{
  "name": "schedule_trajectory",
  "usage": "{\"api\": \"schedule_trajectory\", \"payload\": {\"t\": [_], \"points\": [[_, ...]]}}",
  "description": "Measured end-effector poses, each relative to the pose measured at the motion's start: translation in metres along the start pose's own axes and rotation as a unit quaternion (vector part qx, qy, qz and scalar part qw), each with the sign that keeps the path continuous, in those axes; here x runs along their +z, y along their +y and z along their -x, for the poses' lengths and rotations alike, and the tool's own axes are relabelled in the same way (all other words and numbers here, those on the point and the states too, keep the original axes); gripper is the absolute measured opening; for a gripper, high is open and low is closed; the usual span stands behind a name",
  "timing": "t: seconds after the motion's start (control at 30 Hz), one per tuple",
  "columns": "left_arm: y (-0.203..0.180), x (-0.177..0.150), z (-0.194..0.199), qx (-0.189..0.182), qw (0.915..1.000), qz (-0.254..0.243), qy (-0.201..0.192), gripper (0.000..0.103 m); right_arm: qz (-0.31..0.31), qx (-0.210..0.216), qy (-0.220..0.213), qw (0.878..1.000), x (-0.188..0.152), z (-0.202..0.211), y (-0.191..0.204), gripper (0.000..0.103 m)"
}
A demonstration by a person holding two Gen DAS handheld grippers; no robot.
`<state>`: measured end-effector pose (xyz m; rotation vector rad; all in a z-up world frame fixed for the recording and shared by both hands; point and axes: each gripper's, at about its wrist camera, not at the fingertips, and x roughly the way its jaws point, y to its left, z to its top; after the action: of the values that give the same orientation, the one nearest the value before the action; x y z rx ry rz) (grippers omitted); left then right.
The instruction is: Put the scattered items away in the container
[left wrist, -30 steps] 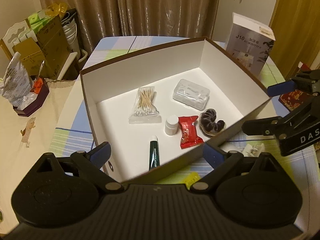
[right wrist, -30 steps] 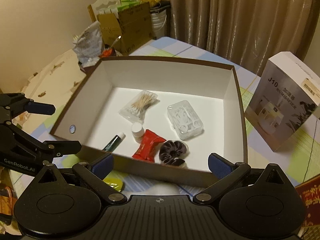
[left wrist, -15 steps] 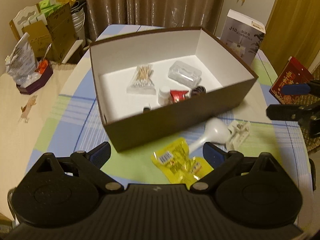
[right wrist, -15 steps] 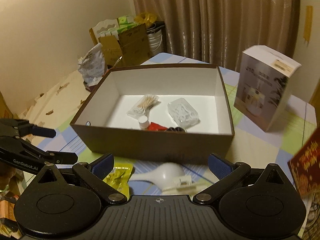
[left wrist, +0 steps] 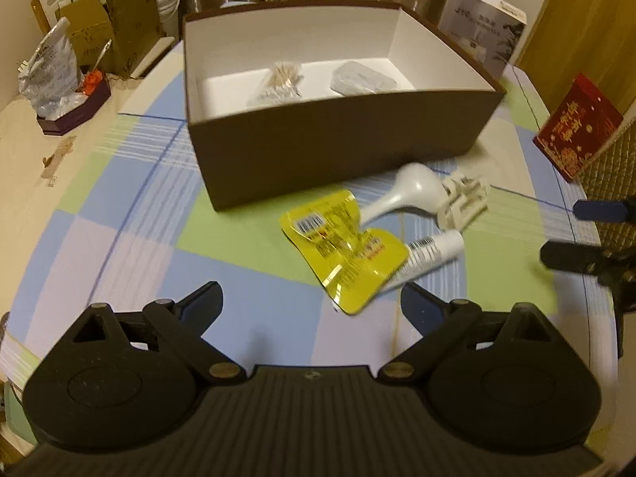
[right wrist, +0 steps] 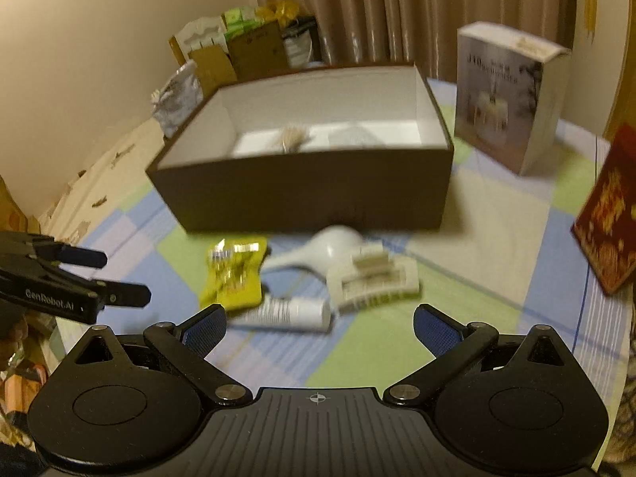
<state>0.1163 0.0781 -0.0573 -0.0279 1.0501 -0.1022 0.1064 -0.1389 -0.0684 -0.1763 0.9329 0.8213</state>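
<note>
A brown box (left wrist: 338, 135) with a white inside stands on the checked tablecloth; it also shows in the right wrist view (right wrist: 302, 194). A cotton swab bag (left wrist: 278, 83) and a clear case (left wrist: 361, 79) lie inside it. In front of the box lie a yellow packet (left wrist: 346, 246), a white spoon (left wrist: 405, 192), a white clip (left wrist: 463, 200) and a white tube (left wrist: 433, 252). They also show in the right wrist view: packet (right wrist: 234, 274), spoon (right wrist: 322, 250), clip (right wrist: 371, 280), tube (right wrist: 286, 312). My left gripper (left wrist: 312, 304) is open and empty just short of the packet. My right gripper (right wrist: 320, 324) is open and empty near the tube.
A grey product box (right wrist: 507, 95) stands right of the brown box. A red packet (left wrist: 576, 127) lies at the table's right edge. Cardboard boxes and bags (left wrist: 91, 28) crowd the far left. A foil bag sits in a purple tray (left wrist: 67, 119).
Both grippers have pulled back and down from above the box. The packet, spoon, clip and tube in front of the box have come into view. Both stay open.
</note>
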Motion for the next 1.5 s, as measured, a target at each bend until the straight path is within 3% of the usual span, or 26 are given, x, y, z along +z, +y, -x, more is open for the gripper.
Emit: {"api": "schedule_trajectory", "payload": {"t": [0.37,0.9,1.03,1.23,1.5], "points": [[-0.015,-0.007,-0.004,-0.007,0.9999,-0.014,0.003,0.09,-0.027,-0.012,0.03,0.999,-0.035,-0.004,-0.016,0.103],[-0.007,-0.005,-0.025,-0.031,0.9988,-0.036,0.009,0.086,-0.075,-0.027,0.052,0.995,-0.047,-0.015,-0.039,0.103],[-0.004,-0.002,-0.033,-0.057,0.9978,-0.032,0.012,0.08,-0.091,-0.037,0.059,0.993,-0.05,-0.017,-0.045,0.103],[0.015,0.007,-0.054,-0.118,0.9924,0.028,0.021,0.07,-0.112,-0.051,0.068,0.99,-0.054,-0.02,-0.052,0.103],[0.046,0.026,-0.083,-0.144,0.9889,0.034,-0.009,0.069,-0.134,-0.067,0.081,0.985,-0.057,-0.027,-0.059,0.103]]}}
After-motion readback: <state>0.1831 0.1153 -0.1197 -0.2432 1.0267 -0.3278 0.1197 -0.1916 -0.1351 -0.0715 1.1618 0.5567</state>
